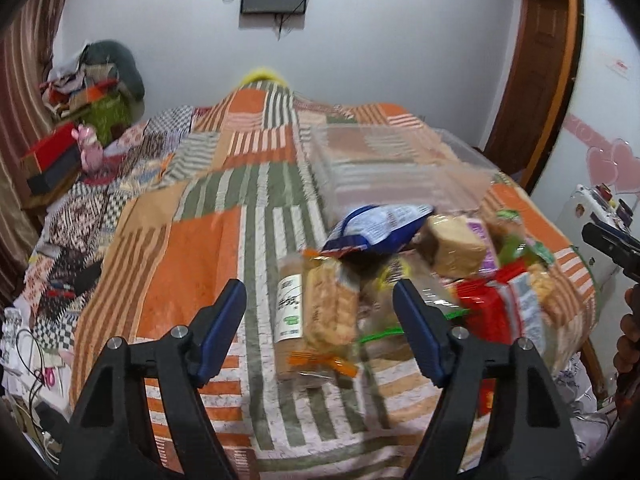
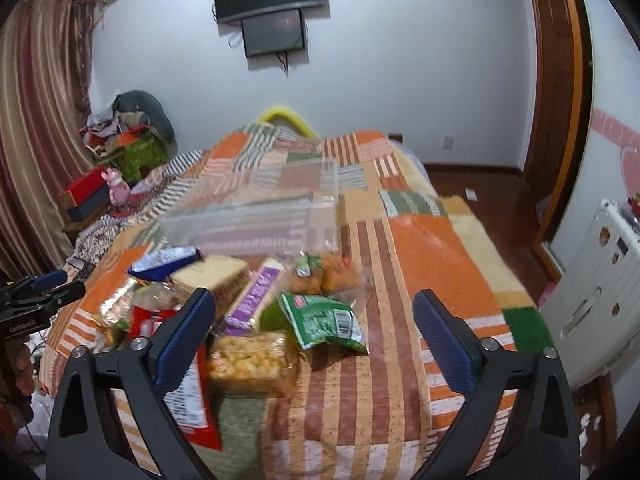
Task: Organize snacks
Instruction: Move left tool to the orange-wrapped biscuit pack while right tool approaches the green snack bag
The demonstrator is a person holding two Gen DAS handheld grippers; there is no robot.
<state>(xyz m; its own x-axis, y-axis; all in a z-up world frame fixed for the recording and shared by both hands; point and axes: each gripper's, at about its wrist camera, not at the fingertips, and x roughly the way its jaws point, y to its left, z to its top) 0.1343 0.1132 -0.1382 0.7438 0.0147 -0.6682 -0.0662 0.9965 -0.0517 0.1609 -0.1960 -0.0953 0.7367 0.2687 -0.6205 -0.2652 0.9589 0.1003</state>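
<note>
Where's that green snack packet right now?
In the right wrist view, the green packet lies on the bedspread at the snack pile's right edge, just behind the puffed-snack bag and between the open right gripper's fingers.

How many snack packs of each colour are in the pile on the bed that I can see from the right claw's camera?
Blue: 1, the blue packet
Purple: 1, the purple wafer pack
Green: 1, the green packet
Red: 1, the red packet
Clear wrappers: 4, sandwich, golden cakes, puffed rice bar, biscuits
Total: 8, though the blurred pile may hide more.
</note>
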